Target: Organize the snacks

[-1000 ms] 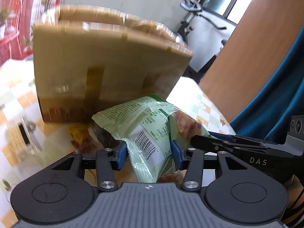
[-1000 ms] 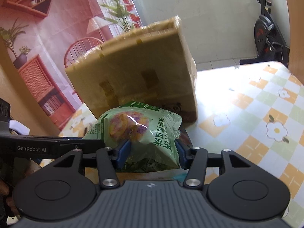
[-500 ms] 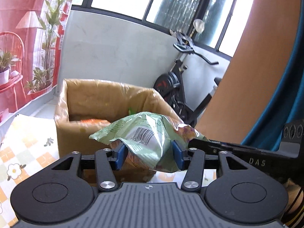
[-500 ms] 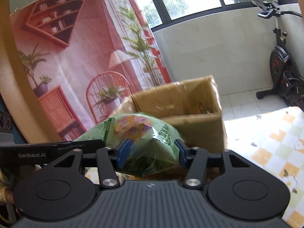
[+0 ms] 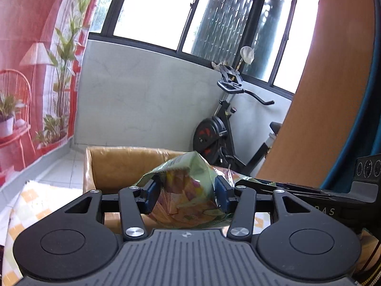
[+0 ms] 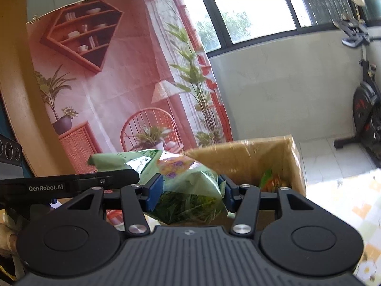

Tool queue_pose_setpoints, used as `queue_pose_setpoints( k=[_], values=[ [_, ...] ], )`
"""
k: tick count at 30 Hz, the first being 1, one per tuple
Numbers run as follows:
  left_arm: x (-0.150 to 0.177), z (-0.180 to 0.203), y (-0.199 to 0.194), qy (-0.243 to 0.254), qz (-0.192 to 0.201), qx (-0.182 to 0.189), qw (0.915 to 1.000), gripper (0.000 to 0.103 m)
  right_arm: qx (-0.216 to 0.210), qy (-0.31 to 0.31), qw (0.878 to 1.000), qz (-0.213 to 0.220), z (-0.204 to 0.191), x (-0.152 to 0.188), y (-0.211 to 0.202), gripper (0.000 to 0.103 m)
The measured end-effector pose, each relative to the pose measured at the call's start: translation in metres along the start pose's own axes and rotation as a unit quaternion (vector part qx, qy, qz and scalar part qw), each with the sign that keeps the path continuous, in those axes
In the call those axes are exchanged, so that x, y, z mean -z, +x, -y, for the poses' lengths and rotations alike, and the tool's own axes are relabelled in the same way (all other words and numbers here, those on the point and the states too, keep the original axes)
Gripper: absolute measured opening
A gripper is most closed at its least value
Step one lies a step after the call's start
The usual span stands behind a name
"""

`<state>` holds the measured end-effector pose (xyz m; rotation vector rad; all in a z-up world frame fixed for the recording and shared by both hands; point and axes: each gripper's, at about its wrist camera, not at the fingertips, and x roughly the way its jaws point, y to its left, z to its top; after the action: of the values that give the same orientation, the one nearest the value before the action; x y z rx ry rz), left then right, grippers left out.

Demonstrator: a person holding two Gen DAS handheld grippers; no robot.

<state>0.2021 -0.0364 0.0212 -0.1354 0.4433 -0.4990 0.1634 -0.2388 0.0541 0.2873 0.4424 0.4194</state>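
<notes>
Transfer is the step in hand: 1 green snack bag (image 5: 185, 191) is pinched at both ends and held up in front of the open cardboard box (image 5: 123, 166), ready to go in. The left hand-held gripper (image 5: 185, 194) is clamped on the bag, its blue pads pressing the crinkled film from 9 and 3 o'clock; the right hand-held gripper (image 6: 190, 190) grips the same bag (image 6: 188, 178) in the same way. In the left wrist view the bag sits at 12 o'clock from the pads, with the box rim just behind it toward 11 o'clock. In the right wrist view the box (image 6: 250, 162) lies at 1 o'clock, and something orange and green (image 6: 271, 178), probably another snack packet, shows inside it, though blur makes that uncertain. The checked surface (image 6: 345, 202) appears at 3 o'clock. An exercise bike (image 5: 221, 133) stands by the far wall.

The next move likely calls for carrying the bag forward over the rim, lowering it into the free space, then letting both sets of pads part together so the film does not snag or tip.
</notes>
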Motion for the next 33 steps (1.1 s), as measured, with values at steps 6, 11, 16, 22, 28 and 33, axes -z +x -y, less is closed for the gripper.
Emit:
queue_pose_setpoints(
  k=[6,11,16,22,28,33],
  values=[
    [-0.013,-0.009,0.02,-0.005,0.004,-0.01,0.9999,0.052,-0.006,0.0,1.0,-0.004,0.0,-0.02,0.031,0.054],
    [-0.013,-0.023,0.034,-0.027,-0.006,-0.013,0.9995,0.052,-0.015,-0.004,1.0,-0.011,0.0,-0.022,0.05,0.053],
    [-0.021,-0.016,0.032,-0.018,0.003,0.004,0.9998,0.04,-0.019,0.003,1.0,-0.009,0.002,-0.027,0.06,0.043],
    [-0.017,-0.02,0.058,-0.004,-0.015,-0.027,0.9995,0.042,-0.022,-0.027,0.999,-0.01,-0.007,-0.037,0.074,0.024],
    [-0.01,-0.044,0.071,-0.016,-0.033,-0.049,0.9981,0.042,0.012,-0.025,0.999,-0.038,0.01,-0.015,0.079,0.026],
    [-0.016,-0.042,0.067,0.002,-0.037,-0.055,0.9978,0.042,0.006,-0.029,0.998,-0.047,0.016,0.002,0.059,0.048]
  ],
)
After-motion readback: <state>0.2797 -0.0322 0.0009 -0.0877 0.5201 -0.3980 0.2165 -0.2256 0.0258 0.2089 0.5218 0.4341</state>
